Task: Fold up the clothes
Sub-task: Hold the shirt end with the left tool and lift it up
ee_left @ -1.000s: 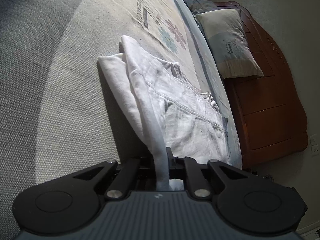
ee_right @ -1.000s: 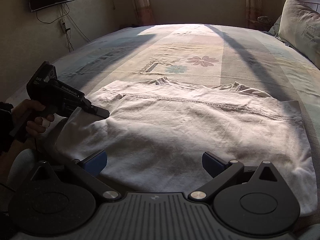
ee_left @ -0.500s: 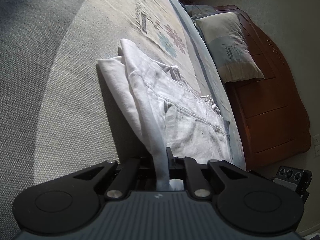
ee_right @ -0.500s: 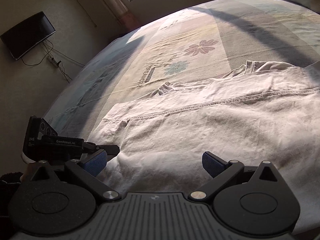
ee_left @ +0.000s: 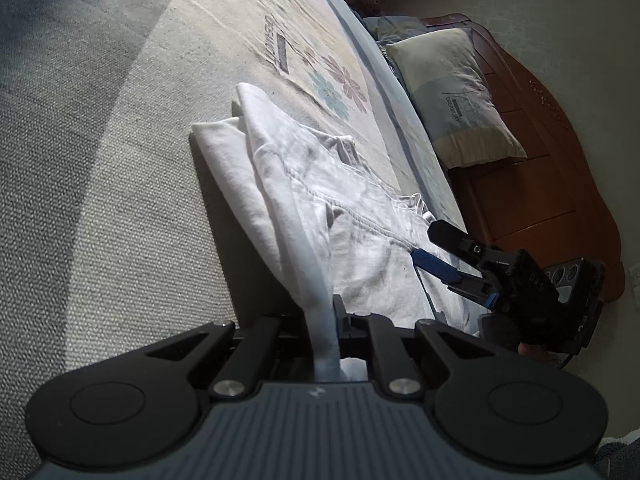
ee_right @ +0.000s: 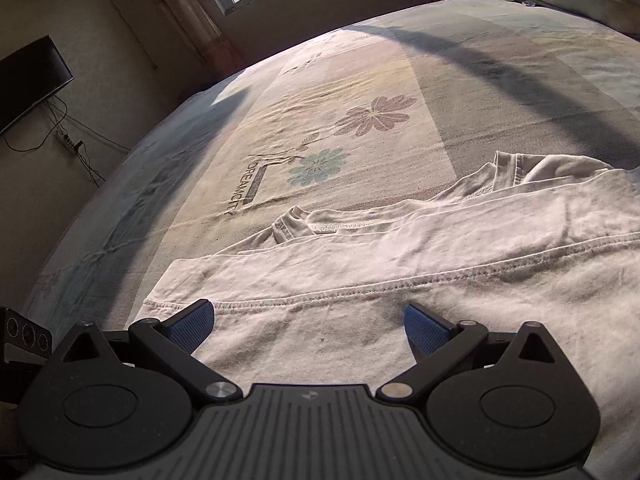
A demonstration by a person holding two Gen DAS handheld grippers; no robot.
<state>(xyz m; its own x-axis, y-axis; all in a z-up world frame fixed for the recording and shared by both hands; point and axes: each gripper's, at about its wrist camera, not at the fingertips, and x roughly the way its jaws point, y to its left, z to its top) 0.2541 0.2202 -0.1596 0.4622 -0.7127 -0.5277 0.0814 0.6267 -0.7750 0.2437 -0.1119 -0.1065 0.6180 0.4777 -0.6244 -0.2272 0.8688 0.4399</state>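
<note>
White T-shirt (ee_right: 420,280), spread on the bed (ee_right: 360,92) below the flower print: judged light, limp, easily rumpled; one corner is pinched by the left gripper (ee_left: 338,328), the stitched hem is best taken by the wide-open right gripper (ee_right: 308,328).

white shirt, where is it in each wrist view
Left wrist: white shirt runs from centre down into the shut left tool, which pinches it.
Right wrist: it fills the lower right, under the open right tool.
Shared landmark: the flower print.
</note>
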